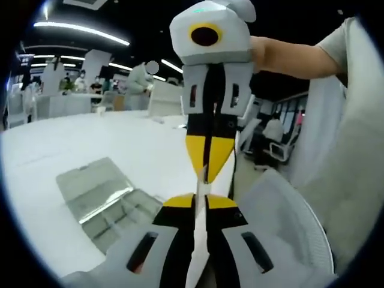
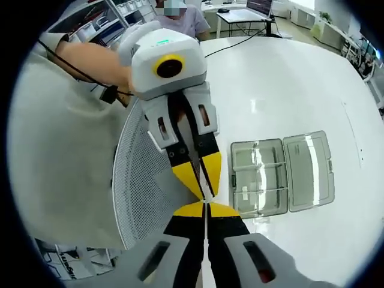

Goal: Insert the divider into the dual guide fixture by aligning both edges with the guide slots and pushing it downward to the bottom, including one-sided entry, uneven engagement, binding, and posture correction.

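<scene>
Left gripper view, tongs: the left tongs [image 1: 201,201] are pressed together on a thin white divider [image 1: 195,264]. The right tongs [image 1: 207,174] come from above and pinch the same strip, tip to tip.
Left gripper view, box: a clear plastic box [image 1: 102,198] lies open on the white worktop [image 1: 90,138], off to the left of the tongs.
Left gripper view, job so far: I think the divider is not in any slot yet. It is held up in the air, away from the box.
Right gripper view, tongs: the right tongs [image 2: 206,207] are shut on the divider's thin edge [image 2: 205,240]. The left tongs [image 2: 204,191] meet them nose to nose.
Right gripper view, box: the open box [image 2: 282,174] lies to the right of the tongs, lid flat beside it.
Right gripper view, around: a mesh chair back [image 2: 141,186] and the person's sleeve [image 2: 54,150] sit to the left of the tongs.
In the way: nothing lies between the tongs and the box that I can see.
</scene>
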